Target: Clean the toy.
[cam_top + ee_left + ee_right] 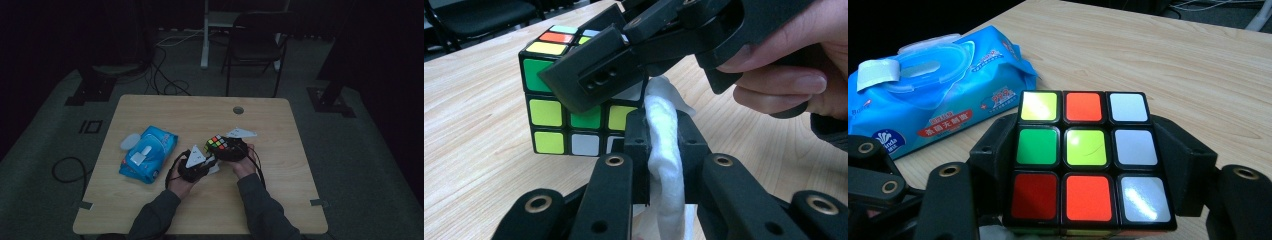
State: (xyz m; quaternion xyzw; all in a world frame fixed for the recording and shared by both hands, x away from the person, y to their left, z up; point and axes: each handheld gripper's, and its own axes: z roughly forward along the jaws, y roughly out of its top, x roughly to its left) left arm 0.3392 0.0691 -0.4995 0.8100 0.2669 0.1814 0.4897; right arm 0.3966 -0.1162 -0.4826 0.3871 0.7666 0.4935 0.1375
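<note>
Wipes in a blue pack (148, 152) lie at the left of the wooden worktop (165, 110), the pack's clear lid flipped up and a white tab on top; in the right gripper view the same pack (943, 95) sits beyond the cube, well apart from it. Just right of the pack, near the worktop's middle, the left claw (210, 162) is clenched on a folded white wipe (664, 150), which stands upright between its two black jaws and hangs down below them. The wipe's upper end reaches the near side of the puzzle cube (569, 115), beside the right claw's jaw. Right of that, the right claw (227, 147) grasps the cube (1088, 160), one jaw pressed on each opposite side, with the face of mixed yellow, orange, white, green and red stickers turned up. The person's hand (794, 80) wraps the right claw's body. Both sleeved forearms come in from the worktop's near edge.
</note>
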